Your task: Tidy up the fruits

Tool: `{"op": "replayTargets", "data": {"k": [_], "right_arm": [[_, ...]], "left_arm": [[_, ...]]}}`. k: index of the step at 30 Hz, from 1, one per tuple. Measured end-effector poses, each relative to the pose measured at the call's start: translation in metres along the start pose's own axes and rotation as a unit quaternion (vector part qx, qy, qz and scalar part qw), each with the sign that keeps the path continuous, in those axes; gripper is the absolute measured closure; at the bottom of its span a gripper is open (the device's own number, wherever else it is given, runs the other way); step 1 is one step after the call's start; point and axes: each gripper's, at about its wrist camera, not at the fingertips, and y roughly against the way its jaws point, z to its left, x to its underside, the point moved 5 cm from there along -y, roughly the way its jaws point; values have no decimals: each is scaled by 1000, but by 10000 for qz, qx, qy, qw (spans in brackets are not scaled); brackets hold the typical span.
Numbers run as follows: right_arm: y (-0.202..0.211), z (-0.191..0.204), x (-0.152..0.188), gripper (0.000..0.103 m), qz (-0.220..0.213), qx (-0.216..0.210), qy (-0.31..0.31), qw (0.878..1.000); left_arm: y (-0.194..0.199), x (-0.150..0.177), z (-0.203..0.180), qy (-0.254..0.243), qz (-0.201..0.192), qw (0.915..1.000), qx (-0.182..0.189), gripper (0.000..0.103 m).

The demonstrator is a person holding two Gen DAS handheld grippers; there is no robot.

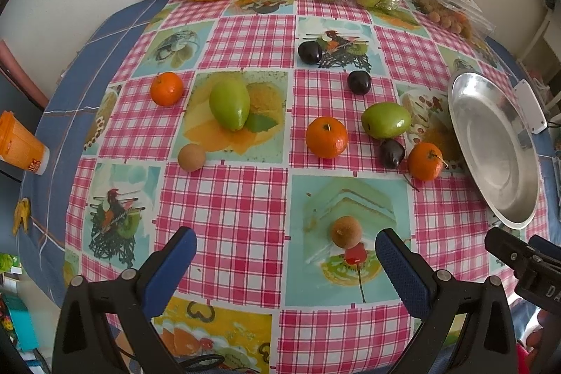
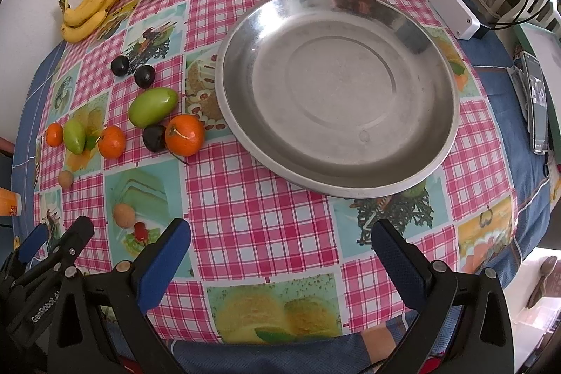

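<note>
Both grippers are hovering over the near edge of the worktop (image 1: 245, 198), and both are standing wide open with nothing between the jaws. The left gripper (image 1: 285, 255) is facing the loose fruits, and the right gripper (image 2: 280, 244) is facing the empty metal plate (image 2: 452, 128), which is sitting toward the right edge of the worktop.

The fruits are lying scattered in the middle and left part of the cloth: three oranges, two green fruits, three dark plums and two small brown fruits. The nearest one to the left gripper is a small brown fruit (image 1: 346, 231), lying just ahead of it and a little toward its right finger. This fruit is round, so no long axis is mattering for the grasp. The orange (image 1: 326, 137) and the green fruit (image 1: 386, 120) are lying farther ahead, toward the plate.

I am judging that the sorting is not yet begun, because the plate is holding nothing. The left gripper is nearer to the fruits, so it is probably needing only a short advance and a small shift to the right.
</note>
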Motion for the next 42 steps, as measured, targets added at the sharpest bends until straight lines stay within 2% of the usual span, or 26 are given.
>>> {"op": "replayTargets", "data": {"k": [3, 7, 11, 12, 14, 18, 25, 33, 42], "right_arm": [[5, 4, -3, 0, -133, -187, -12, 9997], [14, 16, -8, 0, -359, -556, 71, 9978], [21, 28, -12, 0, -489, -1017, 157, 9935], [21, 31, -13, 1, -504, -1026, 199, 9932], [21, 35, -14, 1, -527, -1045, 243, 9928], [16, 36, -17, 1, -414, -1256, 179, 9911], [18, 33, -28, 1, -594, -1403, 80, 9883], [12, 42, -41, 0, -618, -1314, 153, 9893], [-5, 76, -39, 1, -411, -1318, 733, 9877]], "left_arm": [[4, -5, 1, 172, -368, 9990, 161, 0], [14, -16, 6, 315, -720, 9969, 60, 0], [25, -28, 16, 780, -1040, 9915, 96, 0], [23, -30, 16, 847, -888, 9924, 99, 0], [24, -34, 17, 1007, -866, 9910, 147, 0], [15, -40, 14, 1210, -574, 9908, 174, 0], [3, -52, 15, 1501, -580, 9869, 137, 0], [-7, -49, 21, 1574, -298, 9867, 289, 0], [-28, -41, 42, 1827, -5, 9830, -187, 0]]}}
